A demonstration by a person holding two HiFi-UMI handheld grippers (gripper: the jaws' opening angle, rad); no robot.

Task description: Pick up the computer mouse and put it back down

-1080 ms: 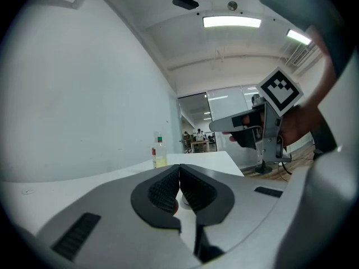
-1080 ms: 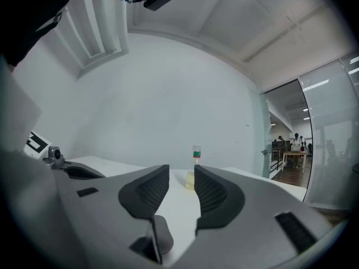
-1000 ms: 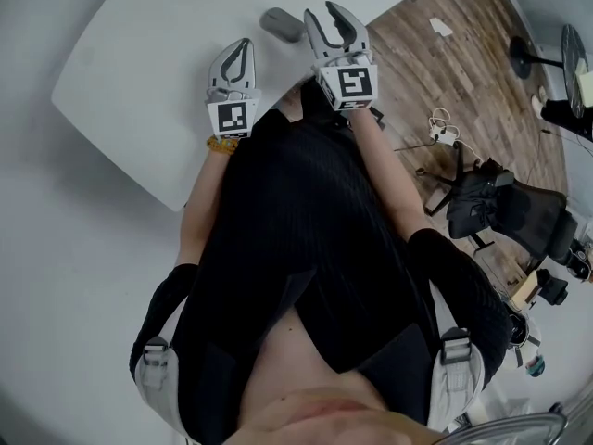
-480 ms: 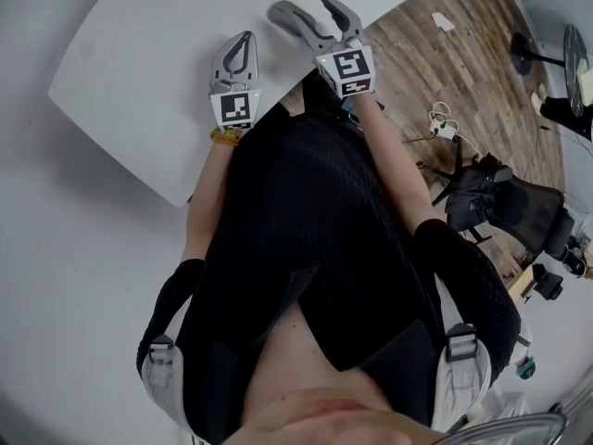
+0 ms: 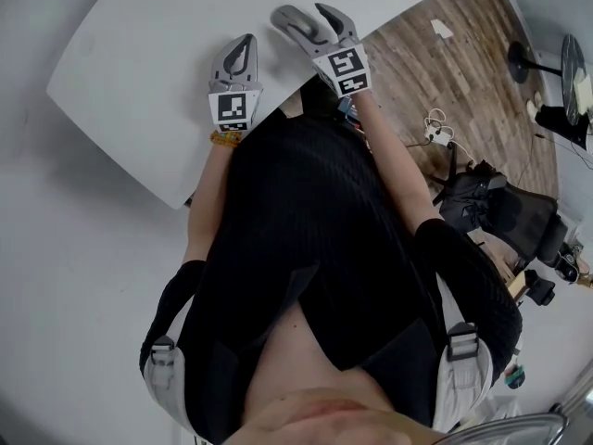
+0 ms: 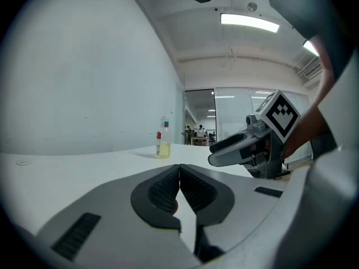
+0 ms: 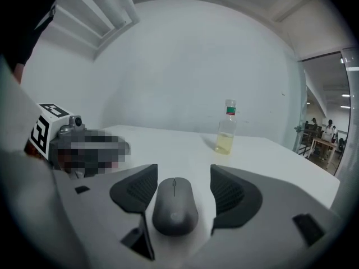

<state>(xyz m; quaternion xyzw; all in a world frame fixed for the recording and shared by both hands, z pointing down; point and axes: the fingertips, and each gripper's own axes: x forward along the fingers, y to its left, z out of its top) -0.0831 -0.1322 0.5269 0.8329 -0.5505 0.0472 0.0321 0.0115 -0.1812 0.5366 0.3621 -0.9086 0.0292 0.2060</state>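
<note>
The dark grey computer mouse lies on the white table, between the jaws of my right gripper. Those jaws are opening. A gap shows beside the right pad, and neither pad presses on the mouse. From the head view, the right gripper sits near the table's front edge with the mouse at its tips. My left gripper rests to its left, shut with nothing between its pads.
A small bottle of yellowish liquid stands farther back on the table, also seen from the left gripper view as the bottle. To the right lie wooden floor, loose cables and a black office chair.
The right gripper has sunk toward the table and its jaws have spread wider around the mouse. The left gripper has barely shifted.
</note>
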